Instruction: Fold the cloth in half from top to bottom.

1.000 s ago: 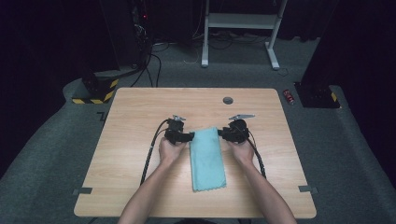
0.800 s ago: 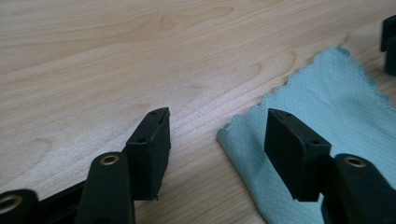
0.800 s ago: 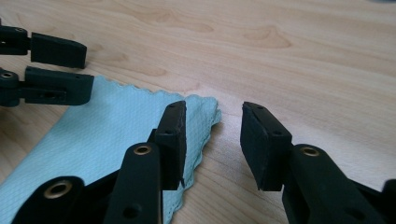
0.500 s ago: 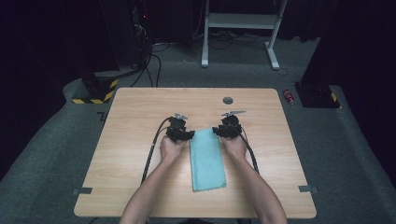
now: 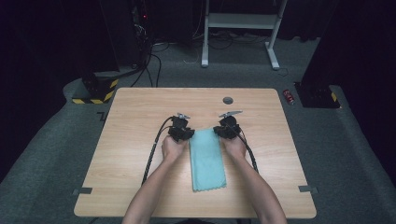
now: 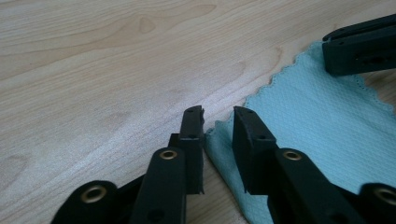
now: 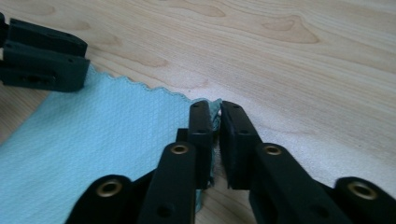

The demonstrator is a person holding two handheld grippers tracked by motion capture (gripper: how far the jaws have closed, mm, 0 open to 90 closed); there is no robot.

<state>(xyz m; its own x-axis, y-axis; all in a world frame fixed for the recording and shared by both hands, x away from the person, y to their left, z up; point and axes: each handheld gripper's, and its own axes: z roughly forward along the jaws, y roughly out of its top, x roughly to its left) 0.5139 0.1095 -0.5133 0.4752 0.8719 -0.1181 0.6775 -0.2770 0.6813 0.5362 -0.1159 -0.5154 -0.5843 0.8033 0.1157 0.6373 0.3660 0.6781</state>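
Compared with a second earlier, the right gripper (image 5: 227, 130) has slid inward to the far right corner of the folded teal cloth (image 5: 207, 158), and both sets of jaws have just been closing. Right jaws now pinch that corner (image 7: 214, 122). The left gripper (image 6: 218, 122) straddles the far left corner, its jaws not yet pressing. The cloth lies flat on the table (image 5: 130, 121) between the two hands. Judged light, limp and non-slippery, it is best held by both far corners.

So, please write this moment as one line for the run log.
item: light blue scalloped cloth flat on wooden table | right hand-held gripper: closed on far corner | left hand-held gripper: closing, gap remains at other far corner
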